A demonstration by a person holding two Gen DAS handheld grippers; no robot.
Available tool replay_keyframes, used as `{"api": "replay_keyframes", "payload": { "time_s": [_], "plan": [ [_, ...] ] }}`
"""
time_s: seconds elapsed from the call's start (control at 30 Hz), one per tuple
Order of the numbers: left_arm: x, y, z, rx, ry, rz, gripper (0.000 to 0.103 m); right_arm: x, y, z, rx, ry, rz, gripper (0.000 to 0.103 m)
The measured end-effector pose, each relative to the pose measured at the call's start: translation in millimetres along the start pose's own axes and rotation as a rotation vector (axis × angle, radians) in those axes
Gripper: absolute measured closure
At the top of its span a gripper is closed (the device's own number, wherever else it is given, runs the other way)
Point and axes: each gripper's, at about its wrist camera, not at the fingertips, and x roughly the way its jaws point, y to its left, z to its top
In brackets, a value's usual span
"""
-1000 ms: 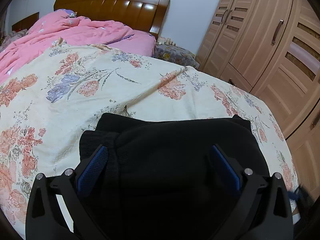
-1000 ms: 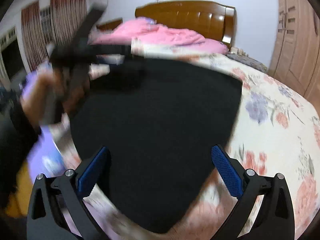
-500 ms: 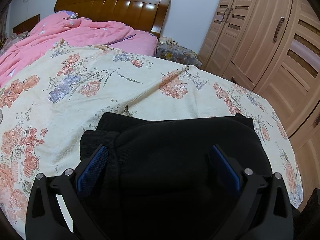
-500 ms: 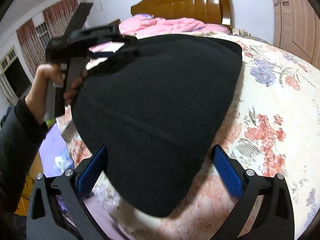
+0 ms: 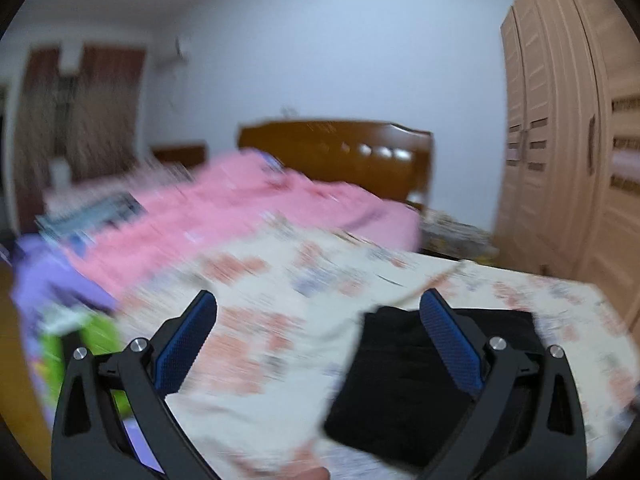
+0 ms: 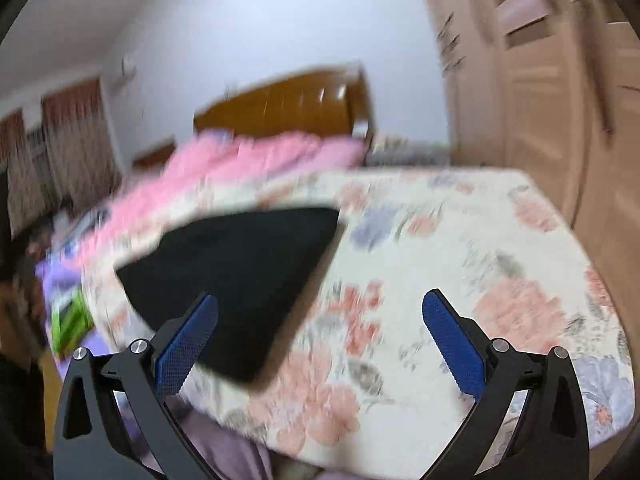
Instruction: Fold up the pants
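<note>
**Floral bedspread, folded pants, both grippers empty**

Floral bedspread (image 6: pixel 460 248) fills the ground under both of your grippers, and both views are smeared by motion blur. Your left gripper (image 5: pixel 318 340) has its fingers spread wide and grips nothing; the black pants (image 5: pixel 404 384) lie as a folded bundle on the spread, partly behind its right finger. Your right gripper (image 6: pixel 320 344) is equally spread and empty, with the pants (image 6: pixel 240 272) lying beyond its left finger. Farther back sits a pink quilt (image 5: pixel 240 216), then the wooden headboard (image 5: pixel 340 152), with a wardrobe (image 5: pixel 568 152) along the right wall.
</note>
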Motion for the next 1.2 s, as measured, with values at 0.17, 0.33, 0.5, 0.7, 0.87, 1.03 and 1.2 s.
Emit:
{"api": "replay_keyframes", "payload": {
  "time_s": [0.17, 0.33, 0.5, 0.7, 0.87, 1.03, 1.2],
  "plan": [
    [-38.5, -17.5, -8.2, 0.058, -0.011, -0.037, 0.001, -15.8, 24.9, -11.1, -0.065, -0.067, 0.018, 0.004],
    [-51.4, -51.6, -52.1, 0.066, 0.067, -0.155, 0.001, -4.7, 47.0, -38.0, -0.17, 0.031, -0.028, 0.004],
    [-39.8, -84.1, -95.0, 0.117, 0.205, -0.208, 0.001, 21.3, 47.6, -59.3, -0.146, 0.168, -0.031, 0.004],
    [-27.4, -84.1, -122.3, 0.105, 0.269, -0.192, 0.002, 18.6, 49.7, -60.7, -0.156, 0.131, -0.044, 0.004],
    [-32.5, -82.3, -124.8, 0.116, 0.237, -0.169, 0.002, 13.6, 54.0, -60.8, -0.173, 0.104, -0.029, 0.004],
    [-38.7, -84.8, -122.8, 0.142, 0.212, -0.163, 0.002, 12.5, 59.7, -61.8, -0.199, 0.101, -0.021, 0.004],
    [-41.2, -85.9, -122.4, 0.147, 0.207, -0.174, 0.002, 12.4, 59.6, -62.3, -0.196, 0.102, -0.019, 0.004]
  ]
}}
